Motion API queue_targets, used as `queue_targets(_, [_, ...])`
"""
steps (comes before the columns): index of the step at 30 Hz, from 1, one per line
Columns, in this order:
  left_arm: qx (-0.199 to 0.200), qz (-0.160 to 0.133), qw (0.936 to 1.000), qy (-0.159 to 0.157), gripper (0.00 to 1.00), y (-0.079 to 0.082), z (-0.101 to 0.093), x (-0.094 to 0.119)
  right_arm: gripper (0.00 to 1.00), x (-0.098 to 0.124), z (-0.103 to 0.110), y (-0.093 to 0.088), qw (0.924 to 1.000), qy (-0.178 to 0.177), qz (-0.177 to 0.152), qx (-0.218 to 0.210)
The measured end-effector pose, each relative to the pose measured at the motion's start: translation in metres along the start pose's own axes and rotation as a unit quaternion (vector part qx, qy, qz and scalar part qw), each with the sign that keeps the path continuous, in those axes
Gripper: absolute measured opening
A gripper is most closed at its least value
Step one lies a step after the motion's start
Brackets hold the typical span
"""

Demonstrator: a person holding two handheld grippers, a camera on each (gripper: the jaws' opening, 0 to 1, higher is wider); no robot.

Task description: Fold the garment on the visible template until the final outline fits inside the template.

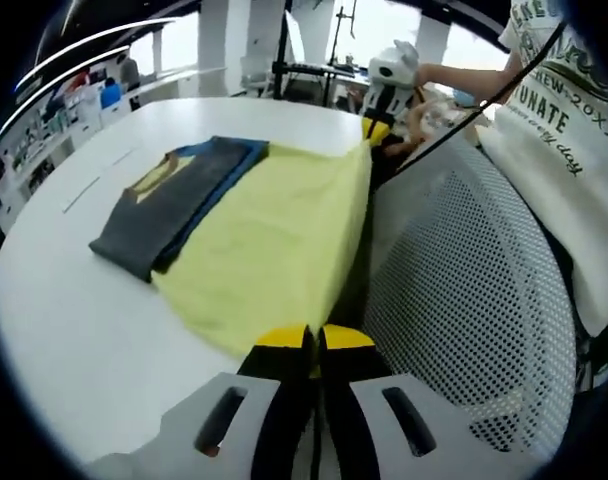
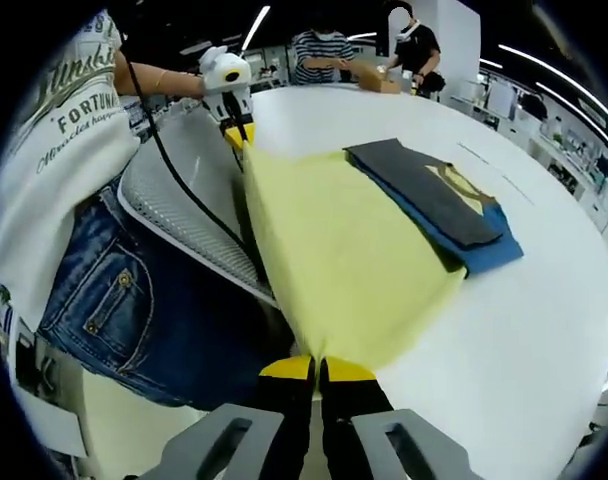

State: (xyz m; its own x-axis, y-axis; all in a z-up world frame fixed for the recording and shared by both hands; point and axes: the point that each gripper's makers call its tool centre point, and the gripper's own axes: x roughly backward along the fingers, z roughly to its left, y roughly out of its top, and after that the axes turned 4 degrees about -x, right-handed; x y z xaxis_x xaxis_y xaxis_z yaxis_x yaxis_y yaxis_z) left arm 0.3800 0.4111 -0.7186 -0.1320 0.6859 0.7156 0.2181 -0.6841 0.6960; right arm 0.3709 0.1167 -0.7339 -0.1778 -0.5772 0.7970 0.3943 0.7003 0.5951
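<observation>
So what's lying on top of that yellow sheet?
A folded garment, dark grey over blue with a yellowish patch, lies on the far part of the yellow sheet. How much sheet continues beneath it, and the white table under both, is covered.

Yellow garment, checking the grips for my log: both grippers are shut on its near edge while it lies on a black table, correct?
Not black: the table is white, clear in the right gripper view. The left gripper and right gripper are each shut on the yellow garment.

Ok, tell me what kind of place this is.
Probably an open-plan lab or workshop: a large white table for garment folding, shelving along the wall, ceiling strip lights, and people working at the far end.
</observation>
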Motion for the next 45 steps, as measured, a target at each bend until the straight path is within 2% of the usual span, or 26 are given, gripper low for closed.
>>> queue_targets(5, [-0.009,-0.011,0.9998,0.015,0.01,0.014,0.014,0.004,0.0,0.006,-0.015,0.012,0.9996,-0.022,-0.009,0.013])
queue_targets(17, [-0.021,-0.024,0.9986,0.042,0.01,0.026,0.048,0.009,0.0,0.017,-0.043,0.035,0.9973,-0.059,-0.023,0.038])
queue_targets(23, [-0.029,-0.036,0.9965,0.069,0.01,0.041,0.07,0.018,0.0,0.022,-0.058,0.049,0.995,-0.08,-0.03,0.052])
queue_targets(32, [-0.05,-0.039,0.9932,0.098,0.01,0.064,0.093,0.022,0.0,0.029,-0.084,0.068,0.9905,-0.112,-0.039,0.069])
queue_targets(45, [-0.058,-0.046,0.9886,0.131,0.01,0.078,0.133,0.019,0.0,0.027,-0.124,0.088,0.9853,-0.144,-0.053,0.076])
